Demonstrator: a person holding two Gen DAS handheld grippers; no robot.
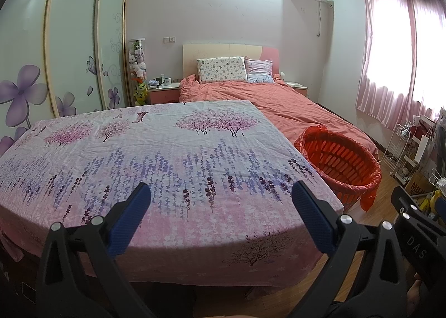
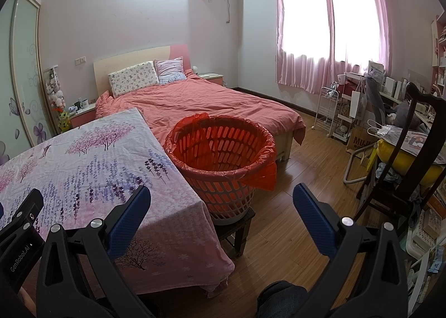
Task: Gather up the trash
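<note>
A: Start with the left wrist view. What do you see?

B: The left gripper [image 1: 220,206] hangs wide apart and holds nothing, above the near edge of the counter [image 1: 139,150], which wears a flowered cloth. The cloth is bare; I find no trash on it. The basket [image 1: 338,163], lined with a red bag, stands just beside the counter's right edge. The right gripper [image 1: 418,223] shows only partly at the right border.

A: And the right wrist view?

B: The right gripper [image 2: 221,206] is also spread wide and empty, pointing toward the basket [image 2: 220,150]. The basket sits on a small dark stool [image 2: 237,231], touching the counter [image 2: 83,156]. Through the slats I cannot tell what lies inside. The left gripper [image 2: 22,223] appears at the left border. Beyond is the bed [image 2: 209,103]; a cluttered chair [image 2: 404,156] stands to the right.

A: What could go wrong?

B: No trash is plainly in sight, so a gripper might grab something that is not rubbish from the chair's clutter. The basket perches on a narrow stool, and a knock could tip it. A low pass could snag the cloth.
</note>
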